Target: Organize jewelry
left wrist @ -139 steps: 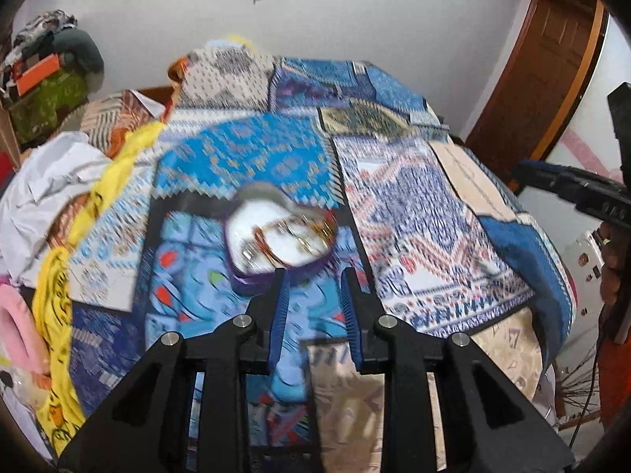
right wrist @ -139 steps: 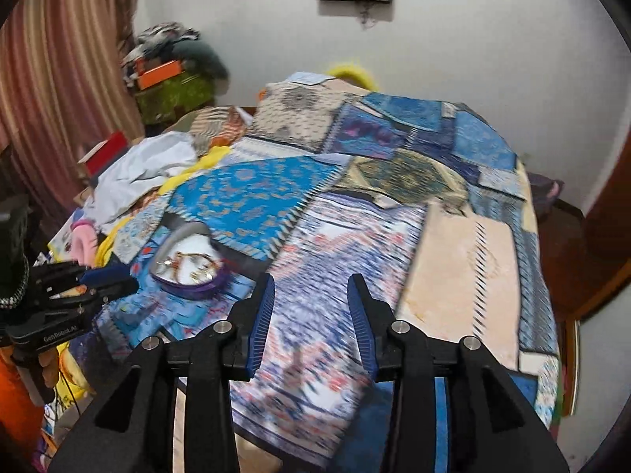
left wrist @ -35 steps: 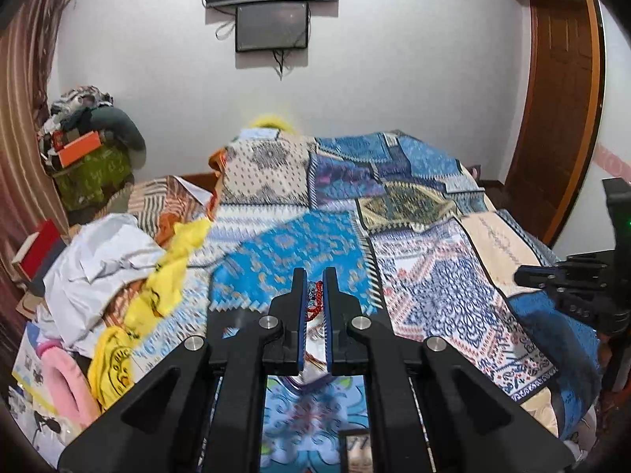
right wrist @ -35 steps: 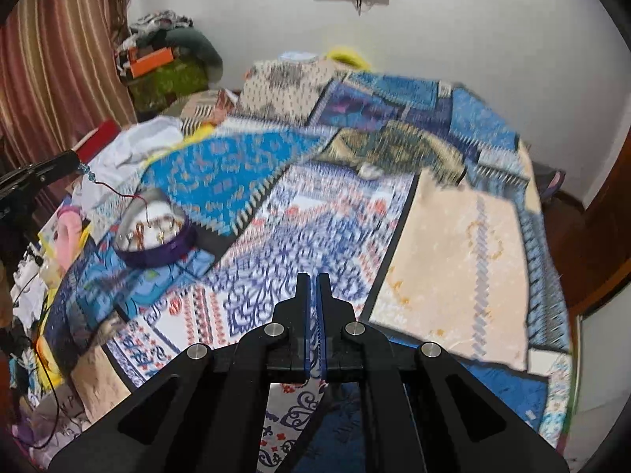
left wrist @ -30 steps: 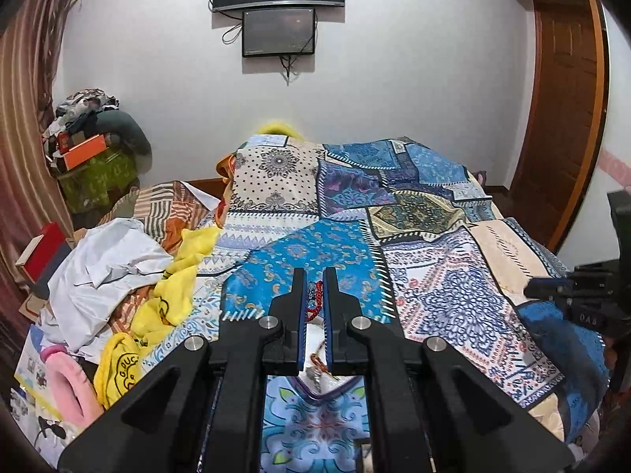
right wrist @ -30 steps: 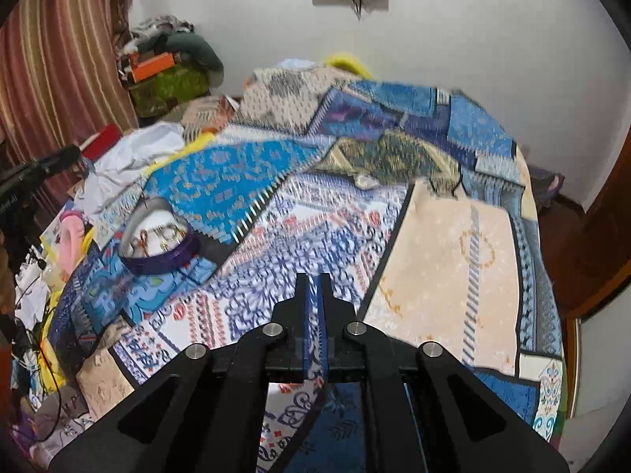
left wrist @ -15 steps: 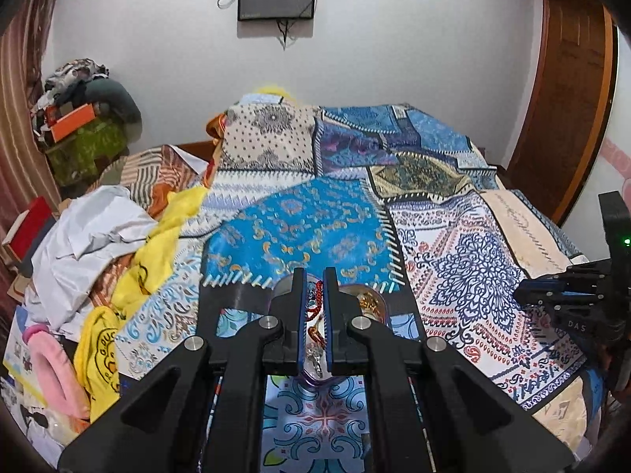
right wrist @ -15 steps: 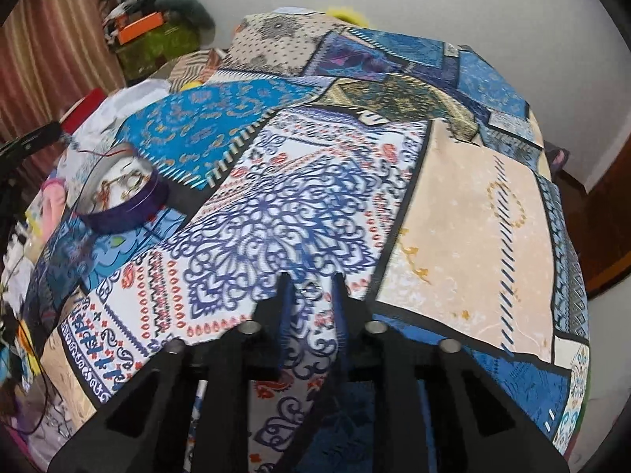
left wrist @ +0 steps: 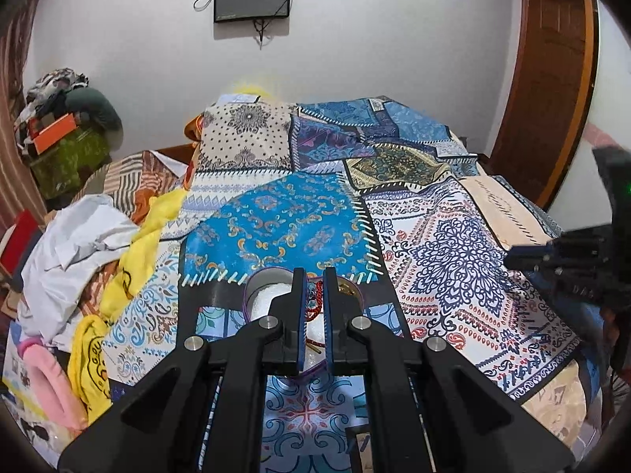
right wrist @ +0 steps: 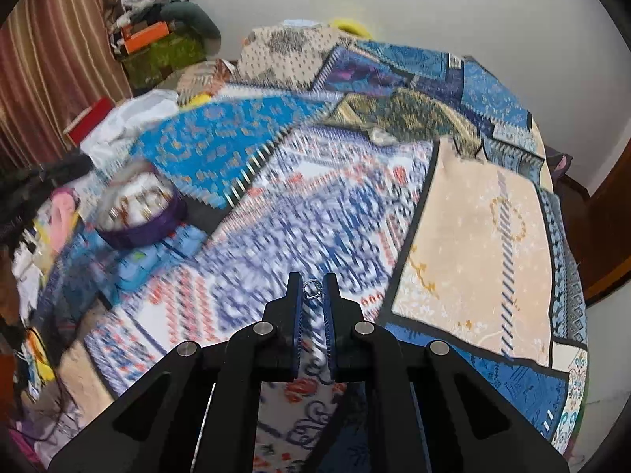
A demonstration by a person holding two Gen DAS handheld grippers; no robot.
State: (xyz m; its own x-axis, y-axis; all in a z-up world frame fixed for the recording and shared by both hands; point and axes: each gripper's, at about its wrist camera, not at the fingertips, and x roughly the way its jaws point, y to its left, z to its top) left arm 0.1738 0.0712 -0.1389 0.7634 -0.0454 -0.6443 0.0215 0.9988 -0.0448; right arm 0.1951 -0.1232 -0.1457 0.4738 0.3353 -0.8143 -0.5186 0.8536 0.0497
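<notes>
Left wrist view, nearest item: left claw [left wrist: 314, 307], nearly shut on a red beaded string [left wrist: 314, 302], held over the purple-rimmed dish [left wrist: 263, 302] on the bed [left wrist: 453, 252]. Risk noted: if the string is let go off-centre, it may be draped over the rim or tangled with the gold pieces [left wrist: 347, 288] already inside. Right wrist view: right claw [right wrist: 312, 289], nearly shut on a small metal ring [right wrist: 312, 288] pinched at the very tips; a slip onto the busy patterned bedspread [right wrist: 473, 236] is judged likely to leave it hard to find. Dish seen far left, blurred.
</notes>
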